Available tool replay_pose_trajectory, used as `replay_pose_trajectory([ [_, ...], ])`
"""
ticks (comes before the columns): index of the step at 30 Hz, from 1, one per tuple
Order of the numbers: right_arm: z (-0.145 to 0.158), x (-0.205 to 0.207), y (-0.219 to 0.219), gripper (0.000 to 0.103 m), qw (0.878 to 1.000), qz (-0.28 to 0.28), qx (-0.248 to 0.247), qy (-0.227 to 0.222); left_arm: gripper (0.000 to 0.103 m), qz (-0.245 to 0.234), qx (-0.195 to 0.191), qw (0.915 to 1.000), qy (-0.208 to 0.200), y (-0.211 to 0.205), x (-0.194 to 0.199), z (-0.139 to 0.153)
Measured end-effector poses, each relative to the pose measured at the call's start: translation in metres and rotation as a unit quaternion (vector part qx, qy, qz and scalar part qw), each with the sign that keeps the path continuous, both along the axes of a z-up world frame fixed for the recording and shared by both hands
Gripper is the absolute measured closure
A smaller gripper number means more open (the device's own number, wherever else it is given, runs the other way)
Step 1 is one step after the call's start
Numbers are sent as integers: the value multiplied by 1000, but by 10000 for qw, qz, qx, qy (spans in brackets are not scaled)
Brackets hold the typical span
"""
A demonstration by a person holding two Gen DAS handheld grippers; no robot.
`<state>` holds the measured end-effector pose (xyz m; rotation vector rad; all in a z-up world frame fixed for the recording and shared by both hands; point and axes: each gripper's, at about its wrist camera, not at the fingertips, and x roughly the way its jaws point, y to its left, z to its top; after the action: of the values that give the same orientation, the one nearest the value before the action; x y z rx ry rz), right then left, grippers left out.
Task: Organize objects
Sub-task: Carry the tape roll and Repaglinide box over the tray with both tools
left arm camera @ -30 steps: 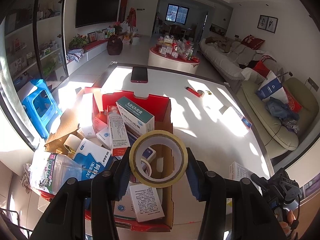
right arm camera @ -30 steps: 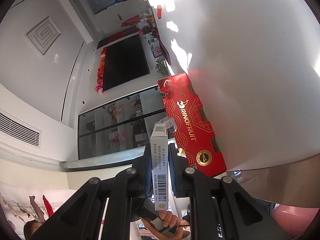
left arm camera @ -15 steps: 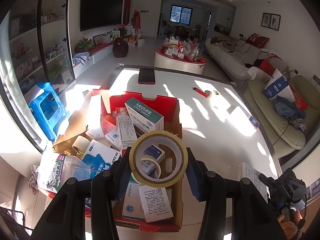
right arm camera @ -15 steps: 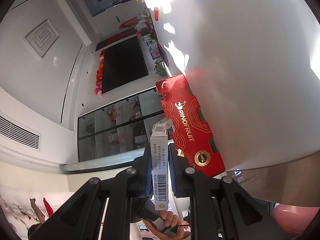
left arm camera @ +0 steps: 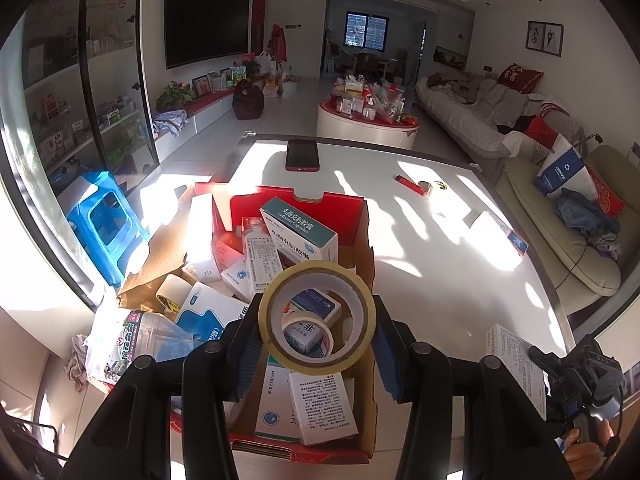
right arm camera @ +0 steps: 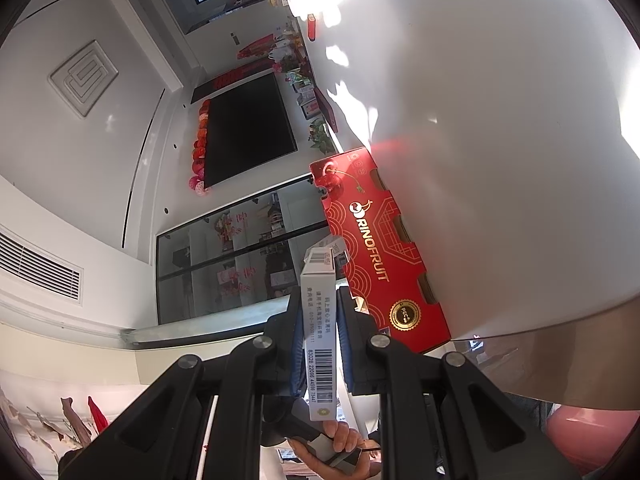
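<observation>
Left gripper [left arm camera: 318, 334] clamps a roll of clear-yellowish packing tape [left arm camera: 317, 317] by its outer rim, ring facing the camera, held above the near end of the red cardboard box [left arm camera: 360, 216]. Box sits on the white table [left arm camera: 440, 248], left side, flaps open — full of medicine cartons, incl. a teal-and-white cefixime capsules box [left arm camera: 298, 229] on top and a smaller tape roll [left arm camera: 307, 336] seen through the held ring. A plastic bottle [left arm camera: 132, 344] lies at the box's near left. Farther on the table: a red-cased phone [left arm camera: 302, 155] and a red lighter [left arm camera: 410, 185].

Right gripper [right arm camera: 319, 334] is closed narrow on a thin white carton with barcodes [right arm camera: 318, 320], gripped on its flat faces, next to the box's red side printed RINOFRUIT. This view is rolled sideways, so how near it is to the box is hard to judge.
</observation>
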<state>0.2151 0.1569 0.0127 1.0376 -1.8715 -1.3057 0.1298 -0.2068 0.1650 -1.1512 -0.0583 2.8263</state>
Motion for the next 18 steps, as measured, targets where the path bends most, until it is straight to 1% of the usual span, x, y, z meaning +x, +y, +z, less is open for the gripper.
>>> replay_pose_trajectory([
  [18,-1,0,0,87,10000,10,-12,-14,50,39,-175,9998,12,0,0,-3],
])
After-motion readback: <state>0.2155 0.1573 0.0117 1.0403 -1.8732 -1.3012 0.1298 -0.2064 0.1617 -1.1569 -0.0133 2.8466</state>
